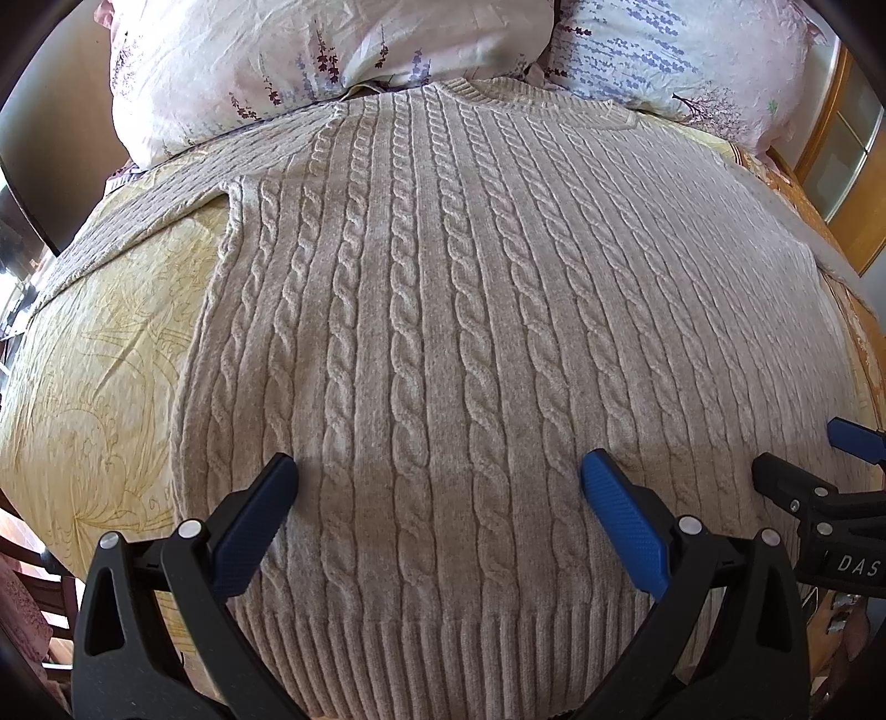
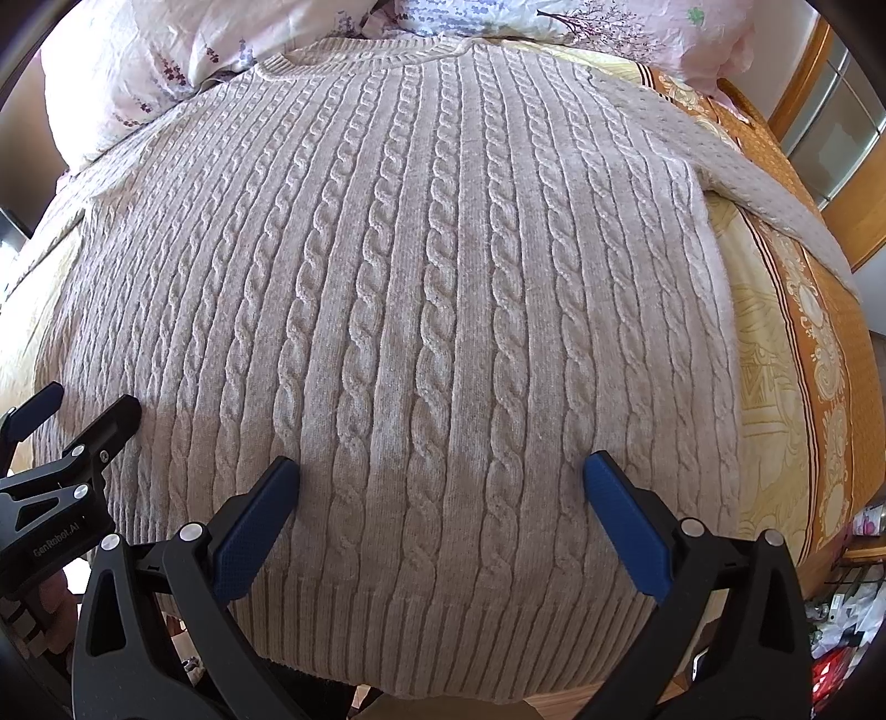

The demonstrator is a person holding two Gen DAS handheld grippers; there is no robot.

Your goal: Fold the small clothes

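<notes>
A beige cable-knit sweater [image 1: 443, 310] [image 2: 398, 310] lies flat and face up on the bed, collar toward the pillows, ribbed hem nearest me. Its left sleeve [image 1: 133, 216] stretches out over the yellow sheet; its right sleeve [image 2: 736, 160] runs toward the orange border. My left gripper [image 1: 440, 476] hovers open over the hem's left half, nothing between its blue pads. My right gripper [image 2: 442, 476] hovers open over the hem's right half, also holding nothing. Each gripper shows at the edge of the other's view: the right gripper [image 1: 808, 459] and the left gripper [image 2: 83, 410].
Two floral pillows [image 1: 310, 61] [image 2: 581, 16] lie beyond the collar. The yellow bedsheet [image 1: 94, 354] has an orange patterned border [image 2: 819, 343] on the right. A wooden headboard or cabinet [image 1: 847, 166] stands at far right. Clutter [image 2: 847, 620] sits beside the bed at lower right.
</notes>
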